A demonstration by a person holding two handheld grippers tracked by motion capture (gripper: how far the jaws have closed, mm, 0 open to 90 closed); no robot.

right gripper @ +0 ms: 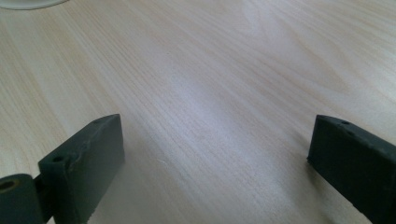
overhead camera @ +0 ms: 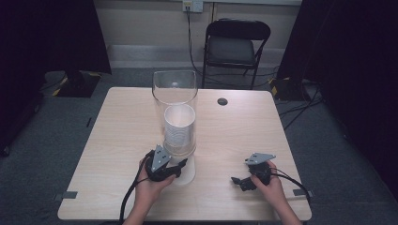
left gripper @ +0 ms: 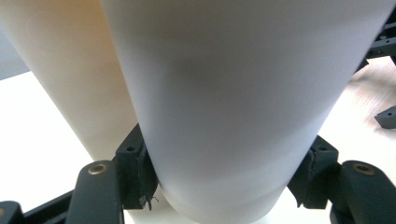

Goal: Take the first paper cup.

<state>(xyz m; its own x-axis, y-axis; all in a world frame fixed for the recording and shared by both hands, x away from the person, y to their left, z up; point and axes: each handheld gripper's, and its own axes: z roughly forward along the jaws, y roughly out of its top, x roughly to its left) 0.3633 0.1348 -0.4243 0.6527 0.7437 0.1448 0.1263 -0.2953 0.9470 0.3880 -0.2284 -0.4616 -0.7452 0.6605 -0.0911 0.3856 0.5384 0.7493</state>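
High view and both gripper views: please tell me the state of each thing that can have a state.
left gripper: shut on the white cup.
white cup: upright, clamped between the jaws at the base of the dispenser.
cup dispenser: upright clear tube, a stack of white cups inside.
right gripper: open, nothing between the jaws, low over the table.
folding chair: unfolded, nothing on the seat.

Probably a lab or studio: black curtains (overhead camera: pixel 56 33), folding chair (overhead camera: pixel 237 47), floor cables (overhead camera: pixel 300 110).
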